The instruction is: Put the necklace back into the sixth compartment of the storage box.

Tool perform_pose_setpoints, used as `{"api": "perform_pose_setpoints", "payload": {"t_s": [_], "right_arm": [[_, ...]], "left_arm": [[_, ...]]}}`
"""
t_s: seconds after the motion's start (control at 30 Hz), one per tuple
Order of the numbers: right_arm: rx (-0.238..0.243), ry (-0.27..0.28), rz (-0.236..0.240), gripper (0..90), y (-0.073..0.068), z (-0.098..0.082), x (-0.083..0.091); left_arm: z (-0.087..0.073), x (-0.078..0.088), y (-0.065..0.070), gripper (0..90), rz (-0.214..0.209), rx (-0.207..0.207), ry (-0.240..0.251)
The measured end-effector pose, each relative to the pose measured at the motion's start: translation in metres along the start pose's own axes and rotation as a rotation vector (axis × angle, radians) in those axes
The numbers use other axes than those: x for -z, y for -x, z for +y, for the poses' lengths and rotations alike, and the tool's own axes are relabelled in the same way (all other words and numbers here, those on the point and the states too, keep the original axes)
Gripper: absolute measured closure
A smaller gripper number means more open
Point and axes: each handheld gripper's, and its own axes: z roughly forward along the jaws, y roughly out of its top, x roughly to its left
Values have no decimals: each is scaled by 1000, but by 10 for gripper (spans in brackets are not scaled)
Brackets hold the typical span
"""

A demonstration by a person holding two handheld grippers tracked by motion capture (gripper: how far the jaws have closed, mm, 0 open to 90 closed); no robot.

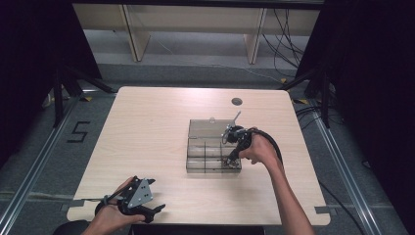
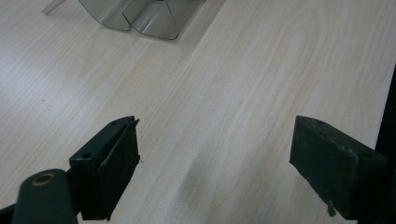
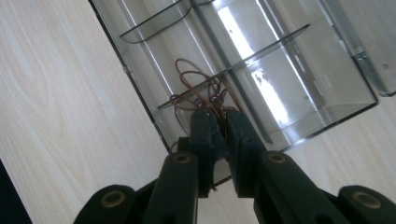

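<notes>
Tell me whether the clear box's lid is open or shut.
Open. In the high view the lid lies folded back flat on the table behind the clear box, leaving its compartments uncovered.

From high up, the thin wiry bundle (image 1: 228, 163) in the clear box (image 1: 213, 147) is too small to make out. In the right gripper view the right gripper (image 3: 218, 122) covers the bundle's (image 3: 198, 91) near end, so how it is gripped stays hidden, and the box (image 3: 243, 60) runs off the top edge. In the left gripper view the box (image 2: 140, 16) is cut off at the far edge. The left gripper (image 1: 154, 211) hides the table's (image 1: 161, 122) near edge.
</notes>
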Motion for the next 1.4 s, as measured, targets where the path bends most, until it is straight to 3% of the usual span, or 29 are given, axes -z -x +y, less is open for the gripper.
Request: {"api": "perform_pose_setpoints", "payload": {"t_s": [0.53,0.67,0.8,0.97,1.0,1.07,1.17,1.4], "right_arm": [[-20,-34,45,818,2,-3,-19],[-21,-19,51,813,3,-5,-20],[-27,18,36,704,2,-6,-12],[-36,60,3,650,1,-7,-1],[-20,85,-4,623,1,-8,6],[-40,89,-13,618,-1,-8,9],[-17,120,-22,603,-2,-9,16],[-21,127,-42,574,-9,-11,18]], "left_arm": [[1,2,-1,150,-6,-6,0],[0,2,-1,150,-8,3,11],[0,0,0,150,-10,4,7],[1,2,0,150,-7,-4,0],[1,2,0,150,-8,-3,4],[0,1,0,150,-10,-2,3],[0,0,0,150,-8,5,7],[0,1,0,150,-3,-1,6]]}}
